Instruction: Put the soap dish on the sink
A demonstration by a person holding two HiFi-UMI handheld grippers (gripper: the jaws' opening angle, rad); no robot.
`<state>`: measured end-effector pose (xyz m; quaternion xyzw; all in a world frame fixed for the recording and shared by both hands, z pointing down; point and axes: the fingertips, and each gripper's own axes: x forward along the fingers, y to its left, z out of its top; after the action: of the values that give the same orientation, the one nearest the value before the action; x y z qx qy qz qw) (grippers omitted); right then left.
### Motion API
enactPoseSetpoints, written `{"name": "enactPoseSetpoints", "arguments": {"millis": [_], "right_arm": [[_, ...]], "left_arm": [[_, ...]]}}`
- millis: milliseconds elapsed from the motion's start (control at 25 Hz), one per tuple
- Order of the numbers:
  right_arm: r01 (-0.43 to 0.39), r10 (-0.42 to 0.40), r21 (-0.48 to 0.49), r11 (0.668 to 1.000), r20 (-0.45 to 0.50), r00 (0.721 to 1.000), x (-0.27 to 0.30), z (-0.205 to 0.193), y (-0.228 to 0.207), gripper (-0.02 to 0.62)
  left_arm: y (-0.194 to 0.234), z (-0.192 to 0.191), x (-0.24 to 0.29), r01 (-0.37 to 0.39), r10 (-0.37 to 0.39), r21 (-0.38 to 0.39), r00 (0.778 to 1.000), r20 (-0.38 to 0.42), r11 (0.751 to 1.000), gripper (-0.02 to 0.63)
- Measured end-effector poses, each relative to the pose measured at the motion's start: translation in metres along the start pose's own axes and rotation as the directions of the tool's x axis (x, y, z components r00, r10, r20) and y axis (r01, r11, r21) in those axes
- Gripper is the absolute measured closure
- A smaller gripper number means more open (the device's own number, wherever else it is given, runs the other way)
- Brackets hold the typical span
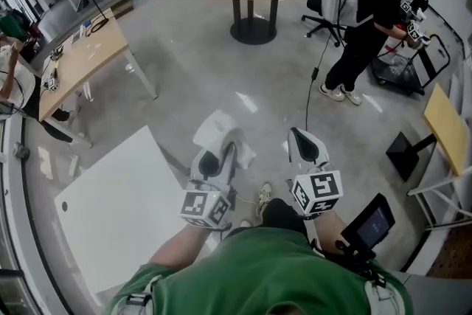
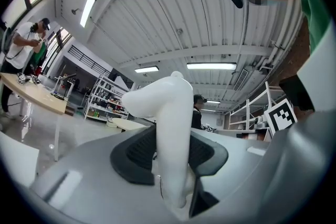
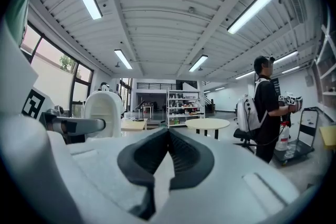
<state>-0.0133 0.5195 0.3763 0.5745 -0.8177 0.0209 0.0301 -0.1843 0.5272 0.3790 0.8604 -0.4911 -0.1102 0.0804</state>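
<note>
One smooth, curved white soap dish (image 2: 173, 128), clamped in left gripper (image 1: 221, 158) jaws

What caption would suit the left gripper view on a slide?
Left hand-held gripper clamped on a white curved plastic soap dish, a long wooden table behind.

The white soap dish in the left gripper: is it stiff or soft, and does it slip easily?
Probably stiff: the soap dish holds its curved shape above the left gripper, which clamps only its lower part. Its smooth white surface looks glossy, so it may slip in the grip.
</note>
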Motion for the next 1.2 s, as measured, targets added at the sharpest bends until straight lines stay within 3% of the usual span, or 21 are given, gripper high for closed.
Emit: {"name": "enactPoseSetpoints", "arguments": {"millis": [480, 1200], "right_arm": [[-0.105, 0.105, 0.005, 0.994, 0.031, 0.994, 0.102, 0.002, -0.031, 0.593], [-0.156, 0.156, 0.055, 0.986, -0.009, 0.988, 0.208, -0.005, -0.160, 0.593]], "left_arm": [[0.045, 0.001, 0.071, -0.102, 0.101, 0.035, 0.994, 0.031, 0.994, 0.454], [0.055, -0.022, 0.235, -0.201, 0.204, 0.077, 0.979, -0.024, 0.976, 0.454]]}}
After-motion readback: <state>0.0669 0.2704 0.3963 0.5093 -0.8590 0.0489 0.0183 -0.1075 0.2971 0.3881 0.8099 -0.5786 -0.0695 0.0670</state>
